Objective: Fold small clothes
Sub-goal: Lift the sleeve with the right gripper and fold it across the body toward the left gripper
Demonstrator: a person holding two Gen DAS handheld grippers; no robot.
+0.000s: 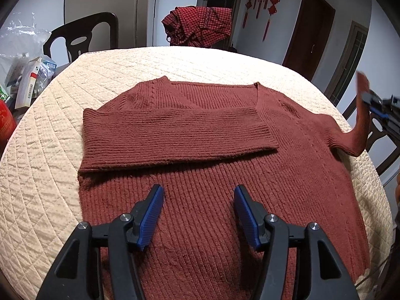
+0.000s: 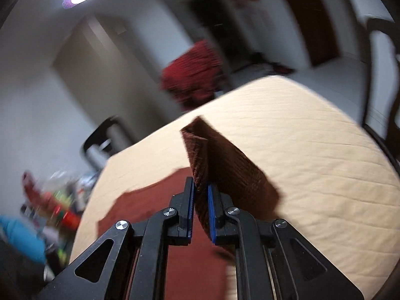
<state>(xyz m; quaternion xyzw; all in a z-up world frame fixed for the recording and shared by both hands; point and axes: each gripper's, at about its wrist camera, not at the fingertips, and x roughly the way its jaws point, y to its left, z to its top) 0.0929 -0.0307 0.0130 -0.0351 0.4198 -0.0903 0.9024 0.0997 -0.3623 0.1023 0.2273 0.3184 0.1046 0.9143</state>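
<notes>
A rust-brown knitted sweater (image 1: 225,175) lies flat on the cream quilted table cover (image 1: 50,175). Its left sleeve (image 1: 175,135) is folded across the chest. My left gripper (image 1: 198,195) hovers open above the sweater's lower body, nothing between its blue pads. The right sleeve (image 1: 360,130) rises off the table at the far right, where my right gripper (image 1: 368,100) pinches its cuff. In the right wrist view my right gripper (image 2: 200,187) is shut on the sleeve cuff (image 2: 225,165), which stands up between the pads; that view is motion-blurred.
Red checked cloth (image 1: 200,25) hangs over a chair beyond the table. A dark chair (image 1: 82,37) and cluttered boxes and bags (image 1: 27,80) stand at the left. Another chair (image 1: 380,135) is at the right edge.
</notes>
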